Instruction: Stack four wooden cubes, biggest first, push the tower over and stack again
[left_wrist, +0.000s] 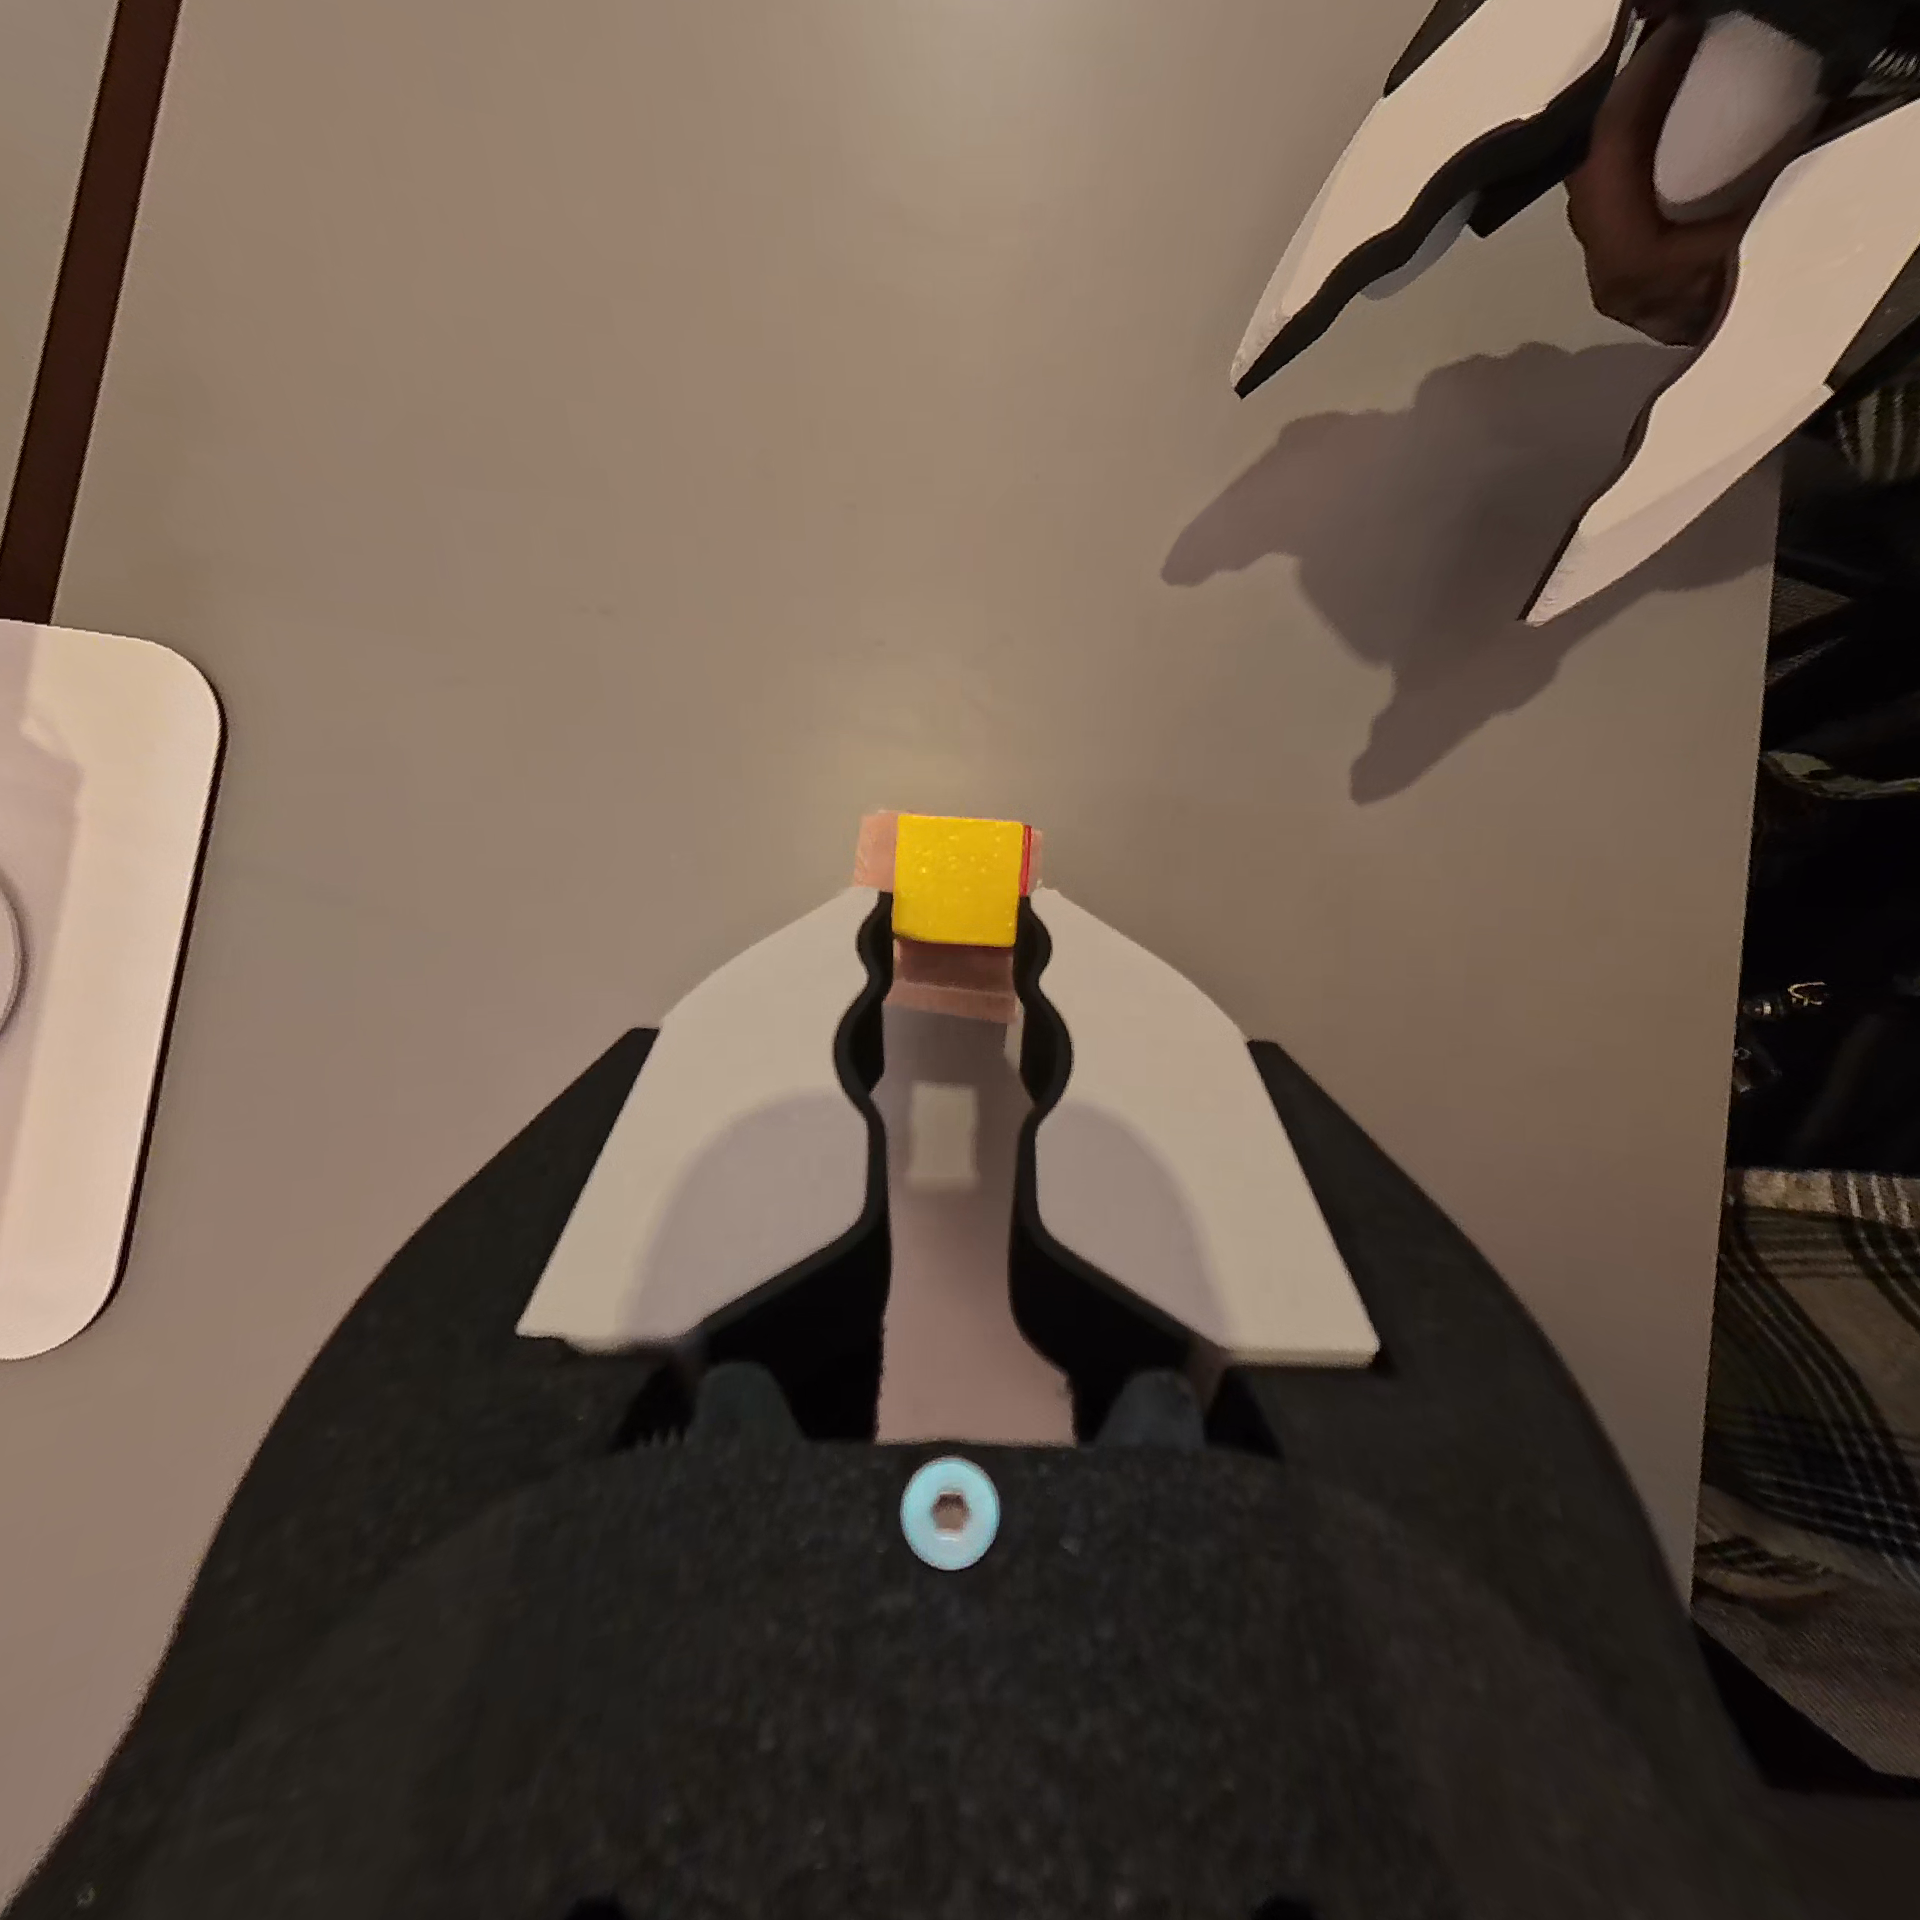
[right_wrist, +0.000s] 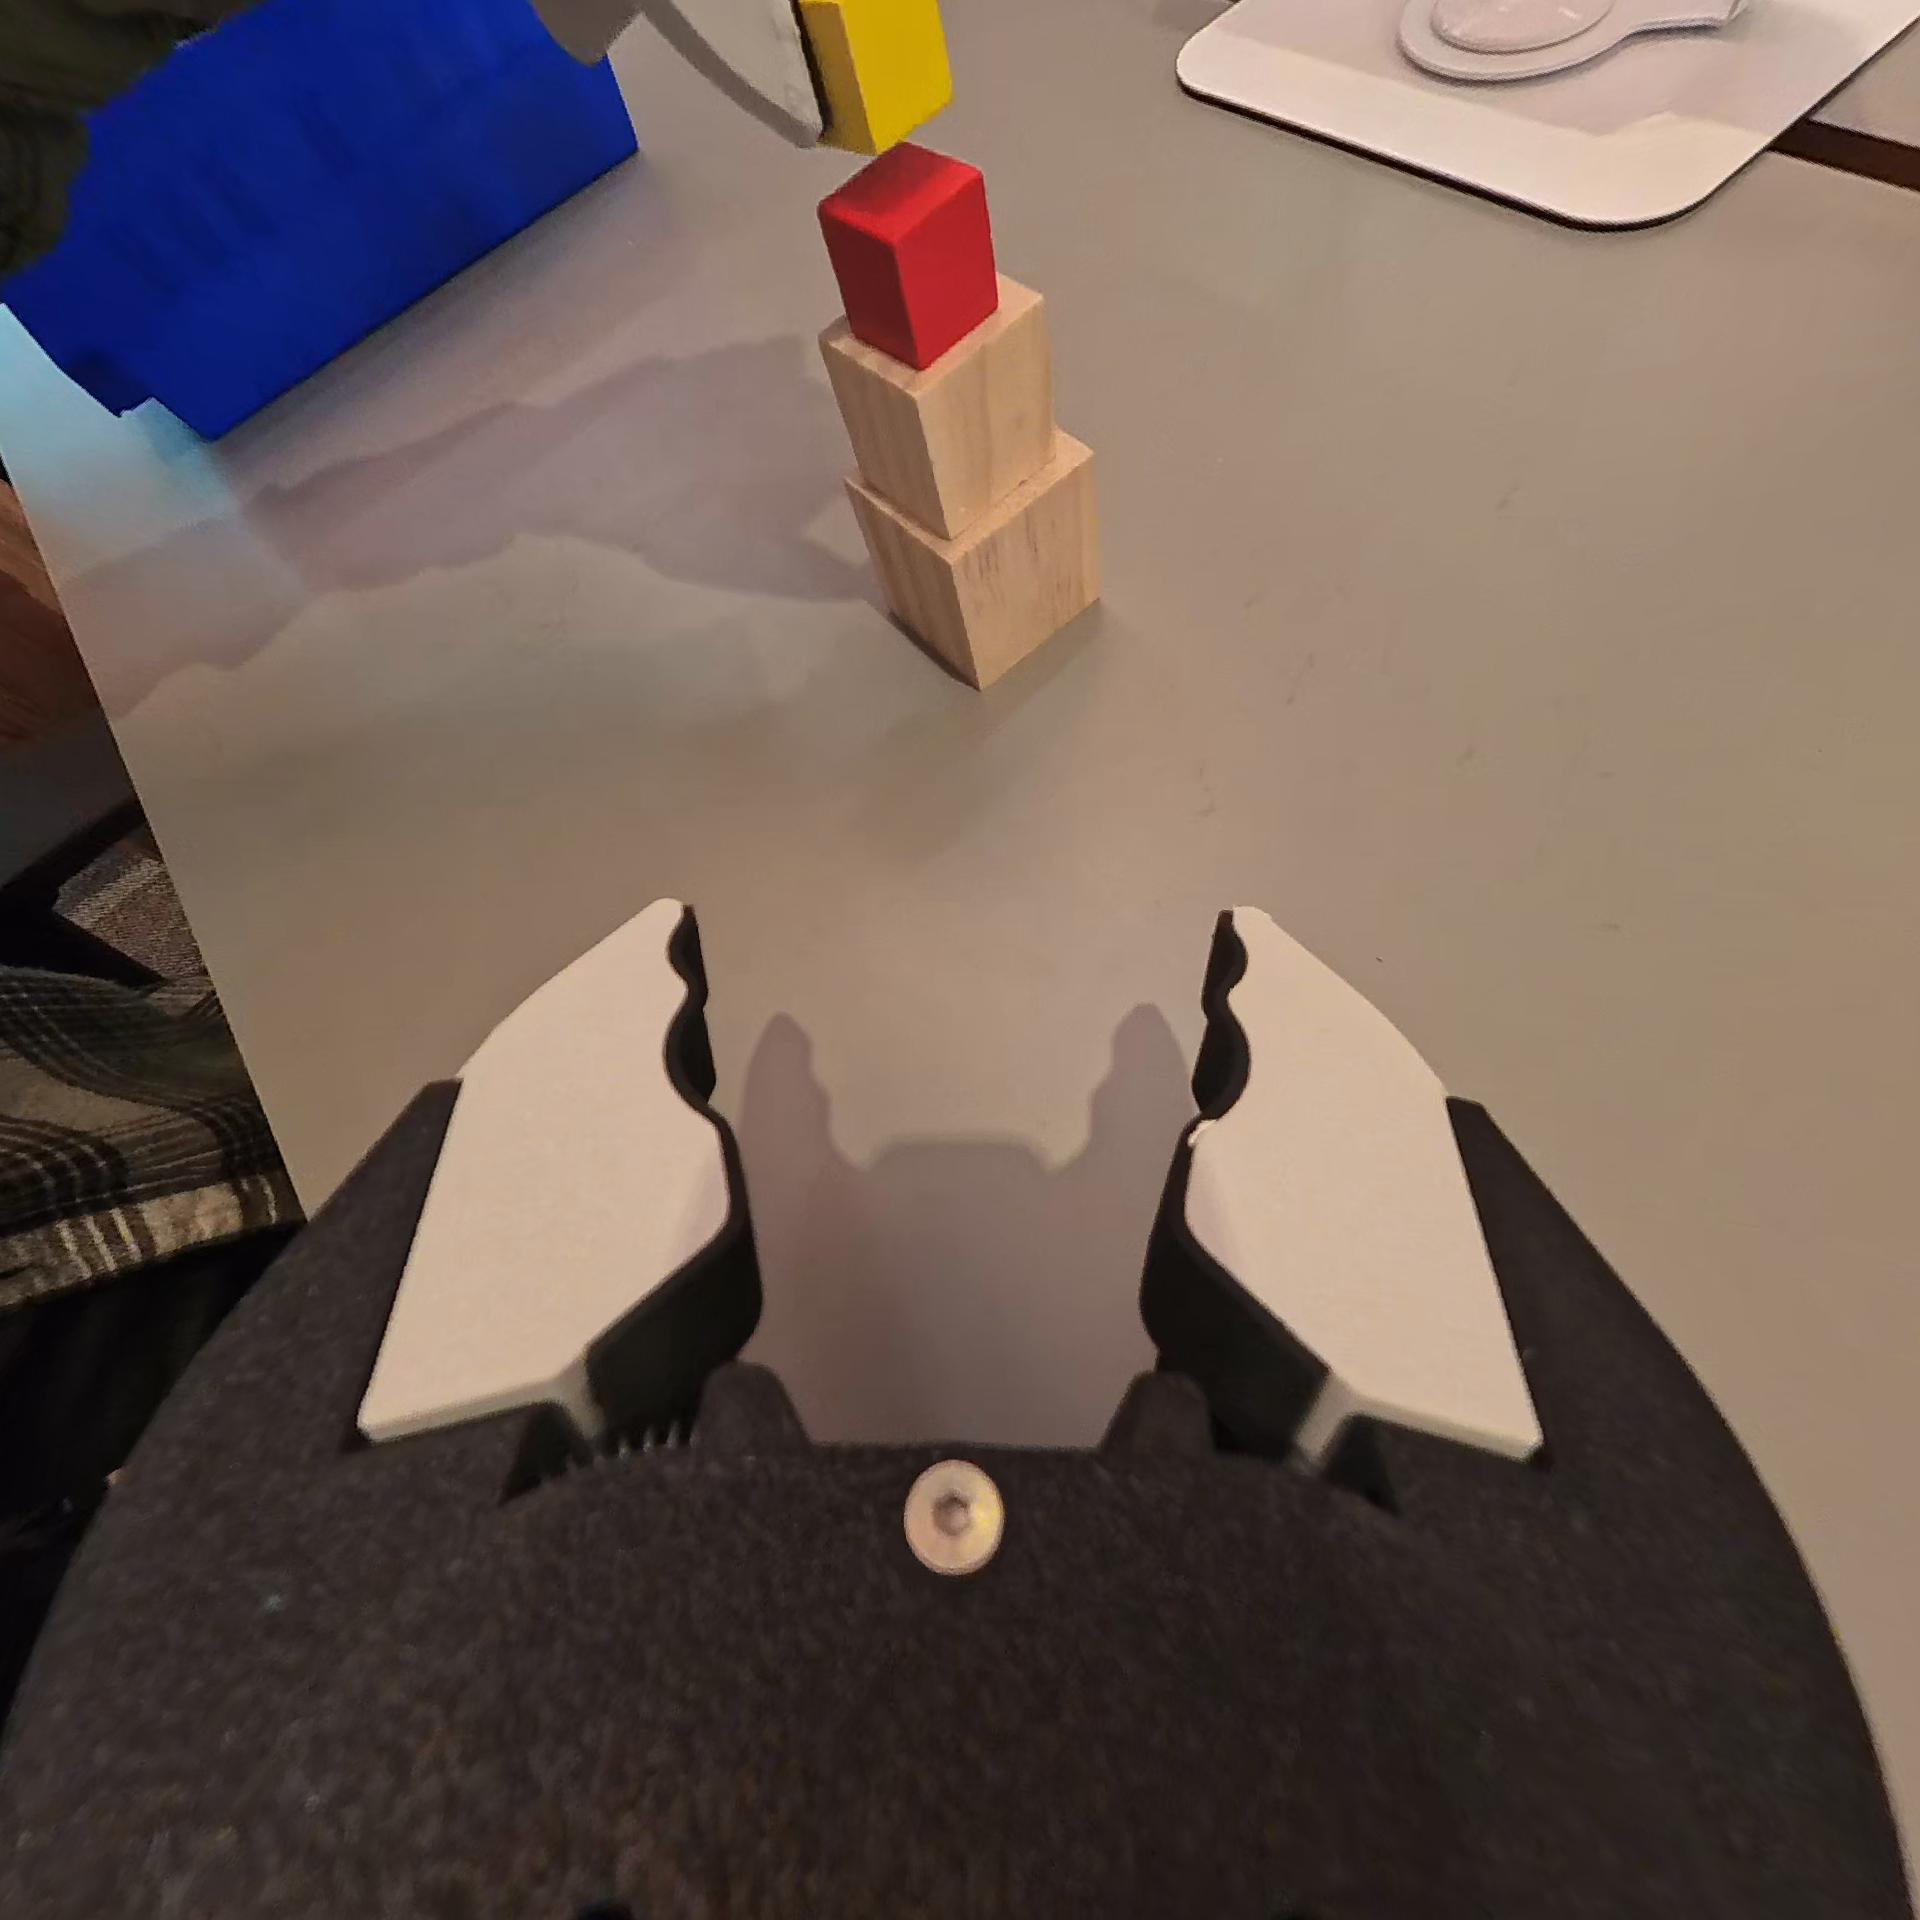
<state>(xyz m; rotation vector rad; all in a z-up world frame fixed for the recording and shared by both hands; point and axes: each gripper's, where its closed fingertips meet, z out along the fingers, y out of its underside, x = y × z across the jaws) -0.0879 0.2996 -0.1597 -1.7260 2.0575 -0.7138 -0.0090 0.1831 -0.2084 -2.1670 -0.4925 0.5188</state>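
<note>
Left gripper clamped on yellow cube at frame centre, apparently just above red cube, two plain wooden cubes beneath, right gripper wide open, empty, no legible writing.

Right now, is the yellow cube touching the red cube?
Cannot tell. In the right wrist view the yellow cube hangs at the red cube, corner meeting top; no clear gap.

Four cubes in all: two plain pale wooden cubes, one red painted cube, one yellow painted cube. Two white-fingered grippers, one white rounded mat.
</note>
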